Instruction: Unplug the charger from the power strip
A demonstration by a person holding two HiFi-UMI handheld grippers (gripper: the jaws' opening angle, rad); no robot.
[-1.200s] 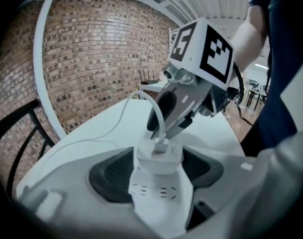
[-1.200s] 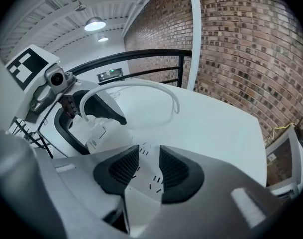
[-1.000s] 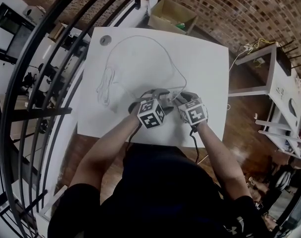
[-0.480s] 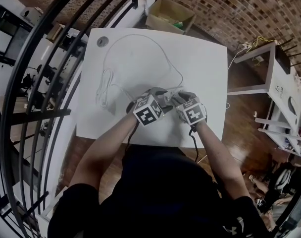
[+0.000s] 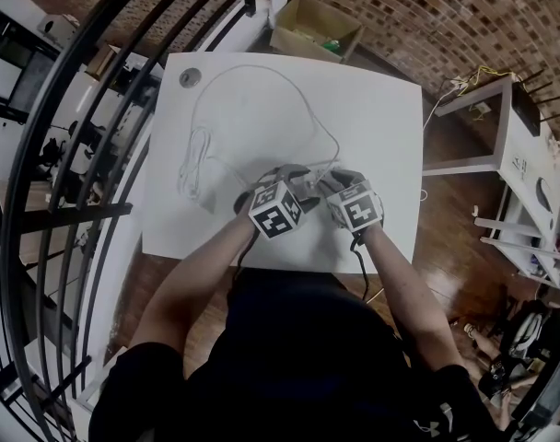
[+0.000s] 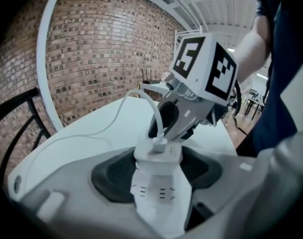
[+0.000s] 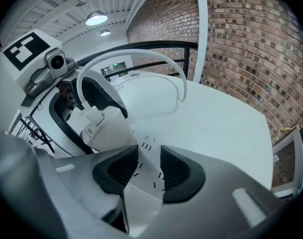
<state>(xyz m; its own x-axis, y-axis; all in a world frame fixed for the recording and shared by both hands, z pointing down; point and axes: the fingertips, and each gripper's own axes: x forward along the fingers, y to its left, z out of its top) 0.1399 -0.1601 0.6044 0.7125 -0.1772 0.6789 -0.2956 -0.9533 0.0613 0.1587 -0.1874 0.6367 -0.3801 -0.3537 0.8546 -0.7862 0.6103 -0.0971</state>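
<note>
In the head view both grippers meet over the middle of the white table point(image 5: 372, 118). My left gripper point(image 5: 294, 182) is shut on the white charger block point(image 6: 158, 152), whose white cable point(image 6: 152, 111) rises from its top. The charger sits against the white power strip point(image 6: 159, 198); its prongs are hidden. My right gripper point(image 7: 149, 172) is shut on the power strip point(image 7: 147, 180), its dark pads point(image 7: 116, 171) pressing on both sides beside the slots. In the right gripper view the left gripper's black jaws flank the charger point(image 7: 99, 126). The cable point(image 5: 262, 67) loops across the far tabletop.
A coiled bundle of cable point(image 5: 195, 168) lies left of the grippers. A small round disc point(image 5: 190, 77) sits in the far left corner of the table. A black railing point(image 5: 77, 155) curves along the left, a cardboard box point(image 5: 319, 28) stands beyond the table, and a white desk point(image 5: 524, 145) stands at the right.
The left gripper's marker cube has rolled slightly. Both grippers stay where they were, with the same holds.
</note>
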